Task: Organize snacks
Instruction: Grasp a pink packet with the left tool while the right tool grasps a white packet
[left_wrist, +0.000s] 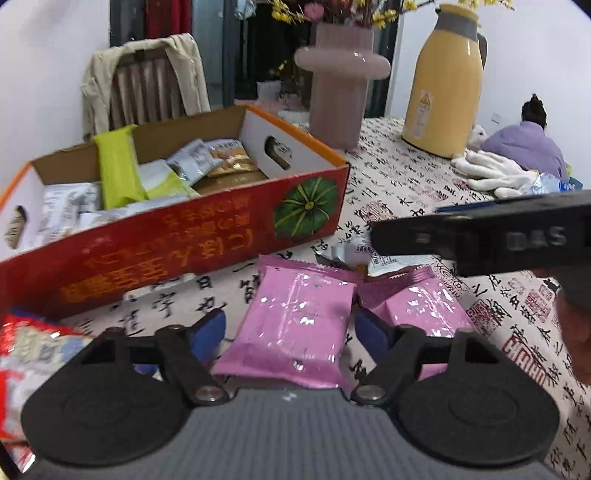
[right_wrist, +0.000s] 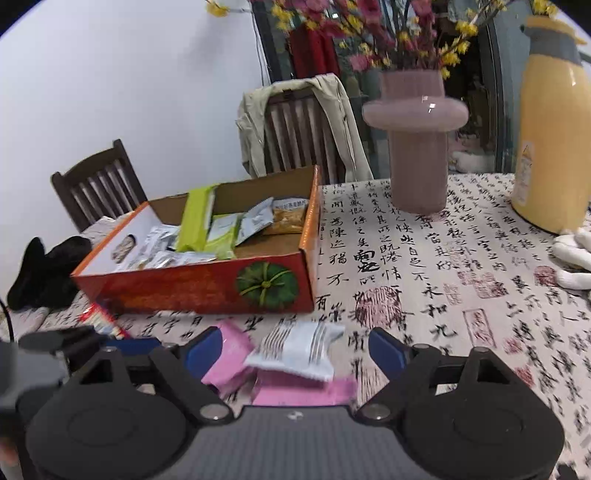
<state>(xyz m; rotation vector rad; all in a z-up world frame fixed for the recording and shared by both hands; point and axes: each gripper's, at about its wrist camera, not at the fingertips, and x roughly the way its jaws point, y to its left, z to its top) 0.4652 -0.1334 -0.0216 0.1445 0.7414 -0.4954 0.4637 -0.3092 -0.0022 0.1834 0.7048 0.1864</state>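
Pink pkt (left_wrist: 291, 321) | near end hidden under left tool (left_wrist: 290, 332)

Soft, even indoor light is filling both views, casting only faint shadows. Glare is glinting off the pink packet (left_wrist: 291, 317) and the vase (right_wrist: 415, 136). Motion blur is smearing the white packet (right_wrist: 295, 349) at 6 o'clock. Fisheye distortion is darkening the corners, bending edges.

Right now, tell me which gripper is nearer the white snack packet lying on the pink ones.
Right. The right gripper has the white snack packet between its open fingers. The left gripper straddles a pink packet instead, with the white packet beyond it.
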